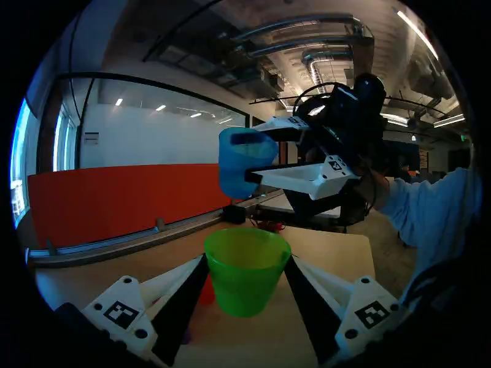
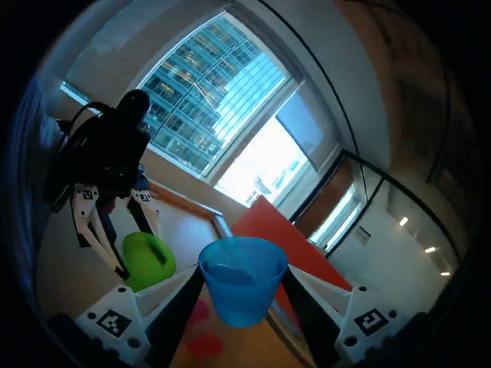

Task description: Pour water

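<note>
In the left gripper view, a green plastic cup (image 1: 247,279) stands upright between the fingers of my left gripper (image 1: 247,264), which is shut on it just above the wooden table (image 1: 334,251). Higher and farther back hangs a translucent blue cup (image 1: 241,161), close to upright, with my right gripper (image 1: 253,152) shut on its sides. In the right gripper view, the blue cup (image 2: 243,285) sits in my right gripper (image 2: 243,276), and a darker level inside looks like water. The green cup (image 2: 147,260) is lower left there, gripped by the left gripper (image 2: 142,254).
A person's light sleeve (image 1: 429,208) reaches in from the right behind the right gripper. An orange wall panel (image 1: 123,199) and a metal rail (image 1: 135,236) border the table's far side. Small red and pink pieces (image 2: 204,343) lie on the table below the cups. Large windows (image 2: 215,104) stand behind.
</note>
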